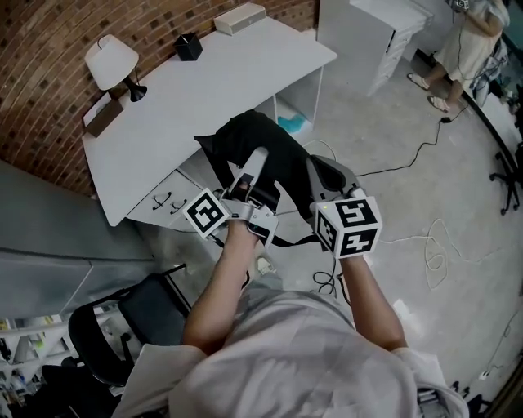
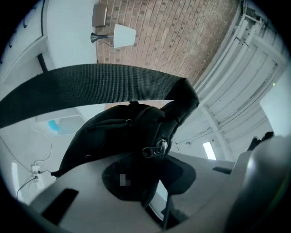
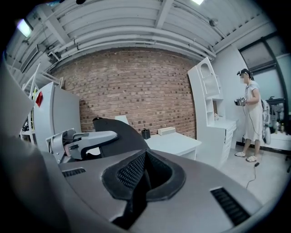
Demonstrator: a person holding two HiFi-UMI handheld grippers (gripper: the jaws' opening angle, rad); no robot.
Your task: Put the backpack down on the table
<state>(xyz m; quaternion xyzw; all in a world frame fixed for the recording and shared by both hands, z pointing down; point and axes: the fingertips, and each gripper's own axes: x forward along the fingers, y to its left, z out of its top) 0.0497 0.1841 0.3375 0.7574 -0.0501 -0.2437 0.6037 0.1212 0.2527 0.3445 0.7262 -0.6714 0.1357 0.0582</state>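
Observation:
A black backpack (image 1: 260, 147) hangs in the air in front of the white table (image 1: 212, 90), just off its near edge. My left gripper (image 1: 258, 157) is shut on black fabric at the backpack's top (image 2: 122, 132), and a wide black strap (image 2: 91, 86) crosses above the jaws. My right gripper (image 1: 317, 170) is beside it, shut on a black mesh padded strap (image 3: 132, 170). In the right gripper view the left gripper (image 3: 86, 139) shows at the left, against the backpack's dark bulk (image 3: 116, 132).
On the table stand a white lamp (image 1: 113, 64), a black box (image 1: 188, 46), a white box (image 1: 239, 18) and a brown block (image 1: 102, 116). Drawers (image 1: 167, 200) sit under it. Cables (image 1: 433, 245) lie on the floor. A person (image 1: 466, 41) stands by a white cabinet (image 1: 376, 33). A black chair (image 1: 122, 326) is near left.

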